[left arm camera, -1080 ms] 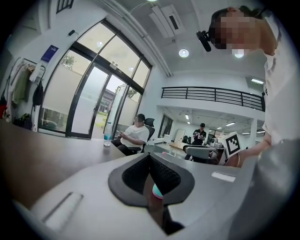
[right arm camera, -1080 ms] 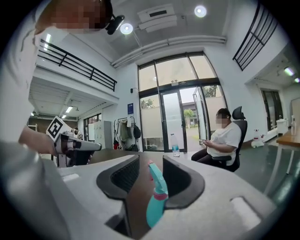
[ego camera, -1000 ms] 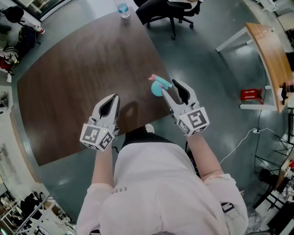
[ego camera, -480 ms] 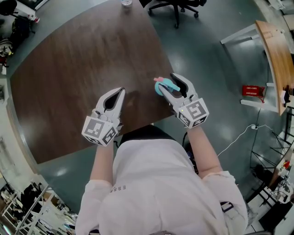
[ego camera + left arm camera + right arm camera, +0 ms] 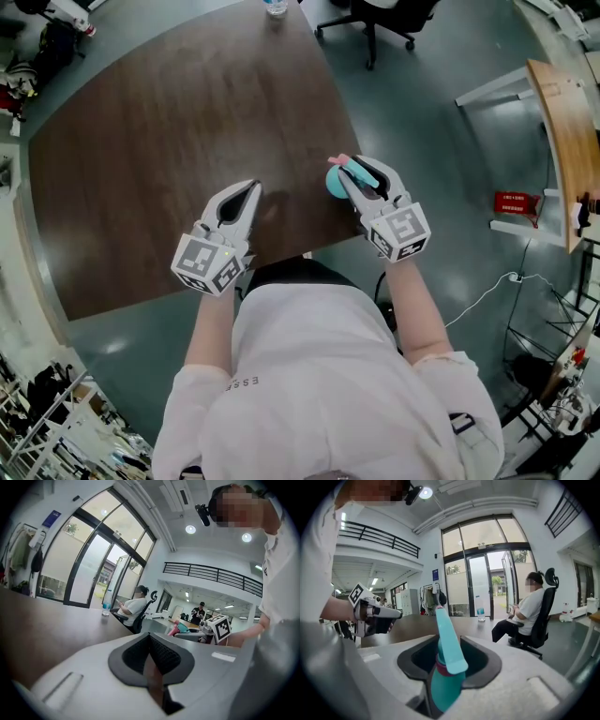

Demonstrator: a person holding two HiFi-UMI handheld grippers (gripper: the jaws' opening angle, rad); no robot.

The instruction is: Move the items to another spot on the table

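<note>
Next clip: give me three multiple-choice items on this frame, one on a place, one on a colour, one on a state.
1. Where does the water bottle stand?
A. at the far edge of the table
B. between the two grippers
C. on the floor

2. What colour is the item between the jaws of the right gripper?
A. yellow
B. teal with a pink band
C. black

3. How do the jaws of the left gripper stand?
A. wide apart
B. clamped on a cup
C. together, nothing between

Key: A, the head view shows it there; B, the right gripper view shows it between the closing jaws; C, the pads meet.
</note>
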